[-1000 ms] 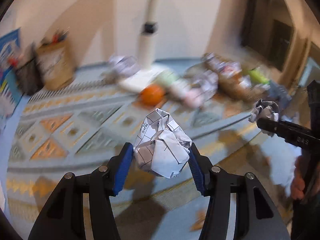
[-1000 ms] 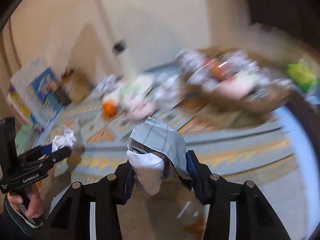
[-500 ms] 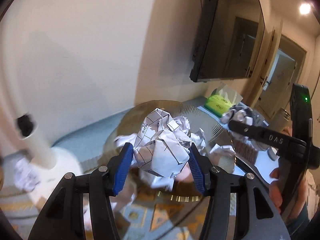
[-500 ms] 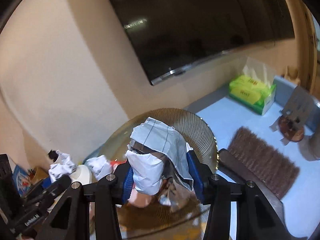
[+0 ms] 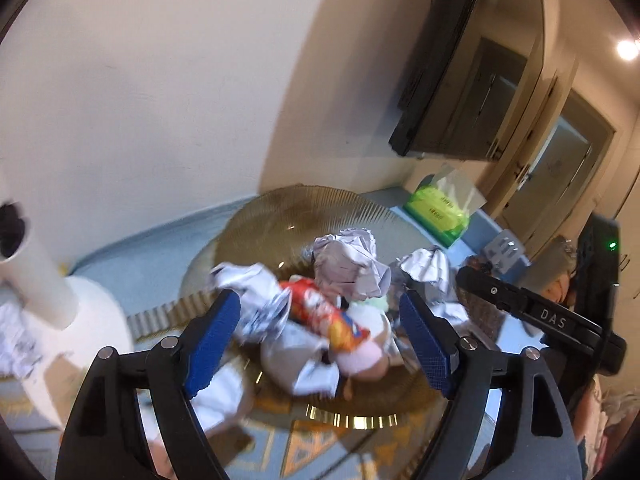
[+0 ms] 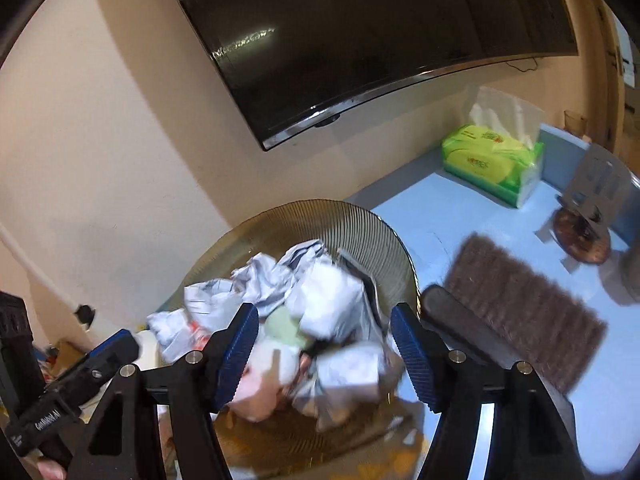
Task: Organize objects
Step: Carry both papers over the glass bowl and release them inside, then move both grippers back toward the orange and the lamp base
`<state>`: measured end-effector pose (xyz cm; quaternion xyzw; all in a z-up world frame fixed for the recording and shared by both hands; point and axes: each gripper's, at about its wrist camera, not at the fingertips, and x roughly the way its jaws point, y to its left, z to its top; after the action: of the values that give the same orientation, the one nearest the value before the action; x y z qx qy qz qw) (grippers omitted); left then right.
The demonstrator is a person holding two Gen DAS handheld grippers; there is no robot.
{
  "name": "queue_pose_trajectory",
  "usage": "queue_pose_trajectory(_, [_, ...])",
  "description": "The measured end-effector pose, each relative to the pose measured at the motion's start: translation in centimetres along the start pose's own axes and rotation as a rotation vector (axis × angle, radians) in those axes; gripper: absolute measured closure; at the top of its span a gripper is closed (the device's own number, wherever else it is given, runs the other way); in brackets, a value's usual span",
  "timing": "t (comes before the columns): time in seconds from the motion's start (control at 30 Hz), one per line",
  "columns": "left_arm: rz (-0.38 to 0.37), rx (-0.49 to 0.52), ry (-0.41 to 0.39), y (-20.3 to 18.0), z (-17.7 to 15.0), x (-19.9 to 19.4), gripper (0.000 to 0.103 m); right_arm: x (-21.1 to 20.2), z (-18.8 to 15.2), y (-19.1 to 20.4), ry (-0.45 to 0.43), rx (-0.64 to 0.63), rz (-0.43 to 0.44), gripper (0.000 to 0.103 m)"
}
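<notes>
Home living room, wall-mounted television [image 6: 360, 40], tissue pack [image 6: 492, 160], patterned rug [image 5: 304, 448], interior door [image 5: 560, 184]

2 close wrist views down onto 1 shared bowl [image 5: 304, 208].

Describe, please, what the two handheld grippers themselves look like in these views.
Both the left gripper and the right gripper have black angular frames with silver pivot screws and ribbed blue finger pads. The right one carries white "DAS" lettering and a green indicator light.

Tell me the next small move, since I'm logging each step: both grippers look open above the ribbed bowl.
Probably lift both away. The left gripper and right gripper are open and empty, and the crumpled paper already lies in the ribbed bowl, so nothing remains to release here.
</notes>
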<state>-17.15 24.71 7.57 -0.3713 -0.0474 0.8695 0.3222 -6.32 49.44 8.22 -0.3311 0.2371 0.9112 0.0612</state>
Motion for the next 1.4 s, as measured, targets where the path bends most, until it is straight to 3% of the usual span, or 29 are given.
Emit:
queue_pose_trajectory(0.2, [0.067, 0.012, -0.107, 0.6, -3.7, -10.7, 0.022, -6.1, -3.2, 2.9, -0.036, -0.065, 0.093, 0.035])
queue_pose_trajectory(0.3, [0.116, 0.004, -0.178, 0.8, -5.8, -16.8, 0.005, -8.1, -5.5, 5.7, -0.043, -0.133, 0.14, 0.034])
queue_pose_trajectory(0.37, [0.154, -0.016, -0.241, 1.2, -7.6, -20.6, 0.001, -8.5, -7.5, 7.5, -0.037, -0.177, 0.147, 0.018])
queue_pose_trajectory(0.5, [0.254, -0.061, -0.278, 2.3, -11.4, -24.4, 0.001, -7.2, -12.6, 11.0, -0.001, -0.26, 0.165, 0.013])
queue_pose_trajectory(0.63, [0.382, -0.126, -0.218, 5.6, -14.9, -23.6, 0.001, -4.4, -17.1, 13.3, 0.058, -0.324, 0.154, 0.013])
queue_pose_trajectory(0.83, [0.561, -0.196, -0.118, 10.9, -20.9, -19.5, 0.001, -0.8, -22.1, 15.5, 0.095, -0.521, 0.047, 0.013])
queue_pose_trajectory(0.97, [0.587, -0.23, -0.093, 12.4, -21.9, -18.6, 0.001, 0.4, -22.9, 16.0, 0.137, -0.569, 0.028, 0.013])
queue_pose_trajectory(1.03, [0.584, -0.227, -0.126, 12.3, -21.9, -19.0, 0.001, 1.0, -23.0, 15.9, 0.16, -0.571, 0.01, 0.013])
queue_pose_trajectory(1.4, [0.555, -0.217, -0.093, 11.7, -21.9, -18.6, 0.001, 1.1, -22.7, 15.7, 0.16, -0.558, 0.025, 0.013])
